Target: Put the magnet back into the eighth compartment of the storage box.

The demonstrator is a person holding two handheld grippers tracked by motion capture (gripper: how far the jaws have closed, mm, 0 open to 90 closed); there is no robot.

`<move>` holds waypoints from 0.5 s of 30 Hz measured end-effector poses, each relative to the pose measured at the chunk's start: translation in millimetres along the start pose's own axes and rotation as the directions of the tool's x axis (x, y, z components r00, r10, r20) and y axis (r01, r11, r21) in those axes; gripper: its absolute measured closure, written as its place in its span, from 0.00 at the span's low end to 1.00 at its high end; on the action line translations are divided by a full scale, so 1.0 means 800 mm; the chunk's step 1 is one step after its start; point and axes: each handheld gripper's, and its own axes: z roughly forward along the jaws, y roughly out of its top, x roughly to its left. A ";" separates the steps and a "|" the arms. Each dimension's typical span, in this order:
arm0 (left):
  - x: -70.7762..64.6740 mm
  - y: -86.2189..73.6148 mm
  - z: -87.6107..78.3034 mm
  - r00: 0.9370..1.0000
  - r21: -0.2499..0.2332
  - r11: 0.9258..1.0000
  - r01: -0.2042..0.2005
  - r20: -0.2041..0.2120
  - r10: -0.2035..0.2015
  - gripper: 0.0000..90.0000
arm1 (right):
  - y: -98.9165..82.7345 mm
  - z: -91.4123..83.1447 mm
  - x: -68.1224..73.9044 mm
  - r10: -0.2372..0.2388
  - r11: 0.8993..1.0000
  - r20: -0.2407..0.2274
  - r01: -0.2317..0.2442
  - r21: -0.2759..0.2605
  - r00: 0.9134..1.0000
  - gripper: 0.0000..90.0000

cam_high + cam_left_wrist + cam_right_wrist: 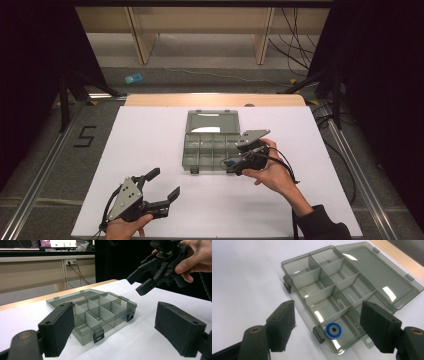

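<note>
Blue ring (333, 330) lies in the organiser box (352, 277)'s corner compartment; right gripper (327, 327), jaws wide and empty, should lift straight clear, like the idle wide-open left gripper (161, 186).

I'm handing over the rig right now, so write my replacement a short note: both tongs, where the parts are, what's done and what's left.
Left tongs: open, empty, near the table's front-left, away from the box.
Right tongs: open, nothing between the pads, over the box's near right corner.
Box: grey, clear plastic, mid-table, lid folded flat behind it.
Done: blue ring lies in the corner compartment by a latch.
Left: the other compartments look empty; likely pull the right tongs back, then close the lid if nothing more goes in.
</note>
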 end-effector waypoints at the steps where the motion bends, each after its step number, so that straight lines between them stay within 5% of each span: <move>1: 0.001 0.000 0.000 1.000 0.001 1.000 -0.010 -0.001 0.010 0.17 | -0.002 -0.002 0.001 0.015 1.000 -0.014 -0.015 0.006 1.000 0.32; 2: -0.006 -0.001 -0.002 0.998 0.014 0.998 0.066 -0.012 -0.065 0.17 | -0.002 -0.002 0.001 0.015 1.000 -0.014 -0.015 0.006 1.000 0.32; 15: -0.006 -0.001 -0.002 0.998 0.011 0.998 0.069 -0.012 -0.069 0.18 | -0.011 -0.004 0.004 0.037 0.999 0.006 -0.037 -0.034 0.999 0.29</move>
